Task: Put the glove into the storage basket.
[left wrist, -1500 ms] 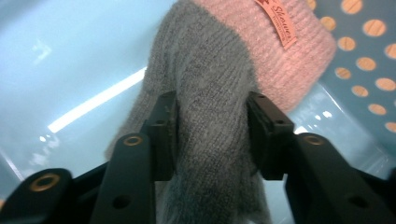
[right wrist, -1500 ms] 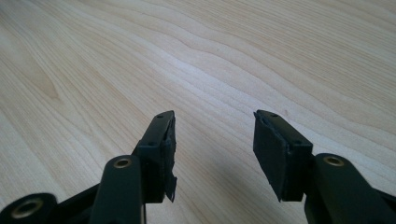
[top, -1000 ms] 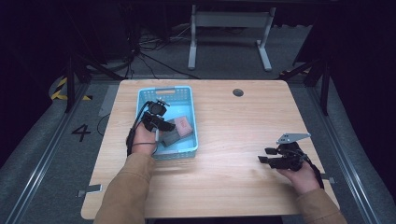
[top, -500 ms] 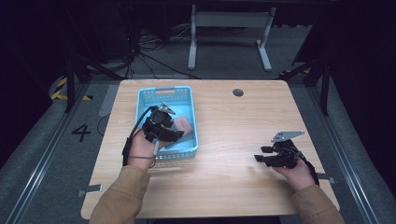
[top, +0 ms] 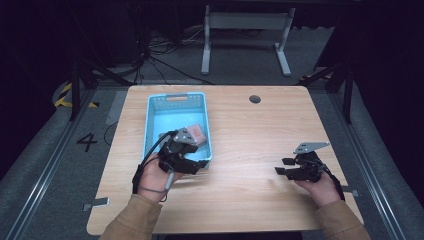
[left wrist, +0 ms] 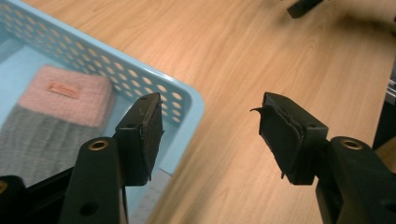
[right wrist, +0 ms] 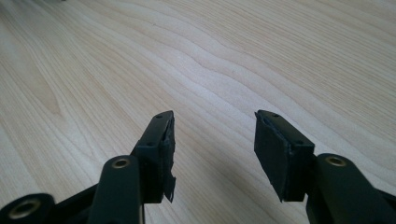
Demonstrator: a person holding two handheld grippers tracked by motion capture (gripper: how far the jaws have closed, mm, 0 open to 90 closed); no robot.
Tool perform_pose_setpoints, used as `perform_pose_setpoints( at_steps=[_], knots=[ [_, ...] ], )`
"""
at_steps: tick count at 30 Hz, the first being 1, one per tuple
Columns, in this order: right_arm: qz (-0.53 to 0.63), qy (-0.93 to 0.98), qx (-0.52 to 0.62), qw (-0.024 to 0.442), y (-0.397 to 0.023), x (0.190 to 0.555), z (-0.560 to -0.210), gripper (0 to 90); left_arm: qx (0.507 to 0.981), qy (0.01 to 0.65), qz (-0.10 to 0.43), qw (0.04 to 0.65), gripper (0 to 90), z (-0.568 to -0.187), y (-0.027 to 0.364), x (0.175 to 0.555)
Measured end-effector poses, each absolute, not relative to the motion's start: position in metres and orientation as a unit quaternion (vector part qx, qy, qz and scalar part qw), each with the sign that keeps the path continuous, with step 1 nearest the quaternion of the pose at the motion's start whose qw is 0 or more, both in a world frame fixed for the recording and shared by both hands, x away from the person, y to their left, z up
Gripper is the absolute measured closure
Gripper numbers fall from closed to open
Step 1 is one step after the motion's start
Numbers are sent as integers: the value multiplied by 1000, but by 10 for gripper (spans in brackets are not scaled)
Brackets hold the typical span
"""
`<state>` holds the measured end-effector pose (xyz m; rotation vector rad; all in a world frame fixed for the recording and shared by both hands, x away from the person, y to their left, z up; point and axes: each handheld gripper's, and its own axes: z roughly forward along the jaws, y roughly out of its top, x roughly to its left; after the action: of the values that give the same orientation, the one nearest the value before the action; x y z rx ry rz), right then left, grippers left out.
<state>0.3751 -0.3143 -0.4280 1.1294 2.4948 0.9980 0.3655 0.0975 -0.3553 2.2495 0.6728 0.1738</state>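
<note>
While the room around is dark, the grey floor [top: 240, 60] is visible, with black cables [top: 165, 62] lying on it behind the bench, a white metal frame [top: 245, 35] standing further back, a yellow-black striped mark [top: 67, 95] at the left and a painted number 4 [top: 87, 142] beside the bench.

The bench [top: 250, 130] has a light wooden top with clear grain, and a small round dark hole [top: 255, 99] is near its far edge. On its left half stands a light blue basket [top: 152, 125] with perforated walls. Inside the basket, toward its near right corner, lies a folded knitted cloth [left wrist: 51, 112], pink at one end and grey at the other, with a small label on the pink part.

The left gripper [top: 192, 162] hangs over the near right corner of the basket; in the left gripper view [left wrist: 210, 126] its jaws stand wide apart and hold nothing, one over the basket rim, the other over bare wood. The right gripper [top: 282, 166] is well apart from it at the right side of the bench, low over the wood. In the right gripper view [right wrist: 212, 144] its jaws are also spread, with nothing between them.
</note>
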Motion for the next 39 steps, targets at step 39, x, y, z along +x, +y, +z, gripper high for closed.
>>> perform_pose_setpoints(
  at_steps=[39],
  knots=[
    [330, 859, 373, 116, -313, 375, -436, 475, 915, 242, 30, 322, 431, -458, 88, 328]
  ],
)
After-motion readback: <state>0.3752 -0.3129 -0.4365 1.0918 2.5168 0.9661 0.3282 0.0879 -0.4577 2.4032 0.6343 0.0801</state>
